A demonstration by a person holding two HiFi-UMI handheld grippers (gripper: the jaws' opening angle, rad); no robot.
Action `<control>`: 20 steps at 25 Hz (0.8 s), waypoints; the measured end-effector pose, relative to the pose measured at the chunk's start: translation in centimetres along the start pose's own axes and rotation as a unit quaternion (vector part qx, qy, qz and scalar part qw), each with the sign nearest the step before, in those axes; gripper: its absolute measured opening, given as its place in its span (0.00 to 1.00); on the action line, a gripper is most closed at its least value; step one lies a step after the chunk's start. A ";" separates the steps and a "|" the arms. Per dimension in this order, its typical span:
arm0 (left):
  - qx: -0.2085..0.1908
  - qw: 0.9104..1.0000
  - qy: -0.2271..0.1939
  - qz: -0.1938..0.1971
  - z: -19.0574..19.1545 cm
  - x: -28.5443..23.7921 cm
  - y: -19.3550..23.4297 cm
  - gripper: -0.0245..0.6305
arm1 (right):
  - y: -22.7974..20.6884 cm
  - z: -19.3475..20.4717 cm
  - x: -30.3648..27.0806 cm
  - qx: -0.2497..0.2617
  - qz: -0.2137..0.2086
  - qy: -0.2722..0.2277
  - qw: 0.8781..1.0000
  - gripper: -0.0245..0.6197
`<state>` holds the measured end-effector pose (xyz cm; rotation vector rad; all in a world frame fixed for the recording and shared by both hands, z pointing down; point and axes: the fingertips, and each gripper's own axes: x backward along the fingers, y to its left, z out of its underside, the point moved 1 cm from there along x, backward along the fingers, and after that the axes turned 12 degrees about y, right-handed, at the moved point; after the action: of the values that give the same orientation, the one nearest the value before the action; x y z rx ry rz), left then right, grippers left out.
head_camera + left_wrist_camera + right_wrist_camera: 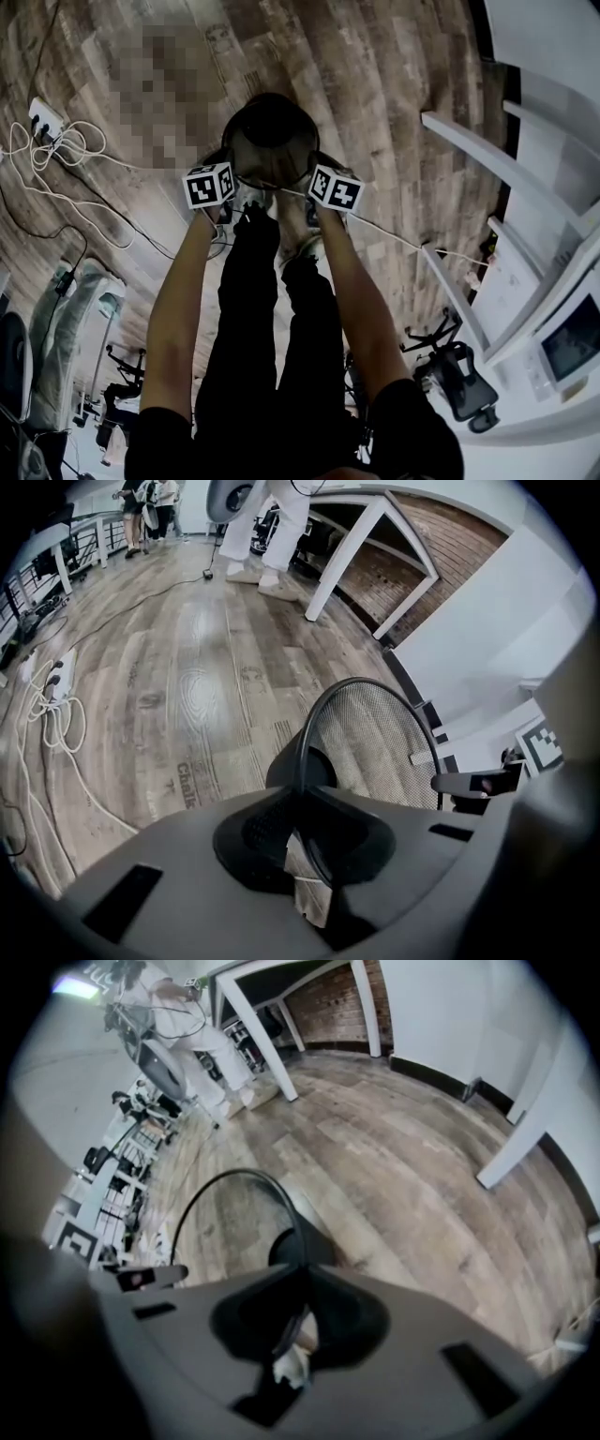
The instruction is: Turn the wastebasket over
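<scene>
We hold the wastebasket [272,141] by its rim [323,714] from two opposite sides, mouth towards us and dark base away, low over the wooden floor [394,84]; a paired grip like this should let us tip it about the line between the two holds. The left tongs [228,169] are nearly closed, pinching the wire rim; the right tongs [316,171] are clamped the same way on the far side. Whether the base touches the floor we cannot tell. Both forearms [183,281] reach straight out and steeply down, roughly parallel, the tongs aimed at the floor.
</scene>
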<state>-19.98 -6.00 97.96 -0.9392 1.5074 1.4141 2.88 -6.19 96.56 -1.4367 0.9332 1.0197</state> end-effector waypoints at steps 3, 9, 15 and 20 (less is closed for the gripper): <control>0.005 1.000 -0.004 -0.007 -0.4 -0.1 0.1 0.13 | 0.0 -0.4 -0.3 0.001 -0.012 -0.006 1.000 0.12; 0.023 0.999 0.017 -0.020 -0.4 -0.2 -0.1 0.27 | 0.3 -0.3 -0.2 0.042 -0.013 0.007 0.999 0.23; 0.037 0.999 0.023 -0.031 0.1 2.5 -1.0 0.33 | 1.4 -0.7 3.2 0.063 0.011 -0.004 0.998 0.31; 0.045 0.998 0.020 -0.026 1.2 7.8 -3.6 0.25 | 3.9 -0.6 9.4 0.092 0.015 -0.026 0.995 0.27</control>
<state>-19.39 -4.84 89.39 -0.9499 1.5531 1.2864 2.28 -7.31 86.41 -1.2408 0.9871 0.9613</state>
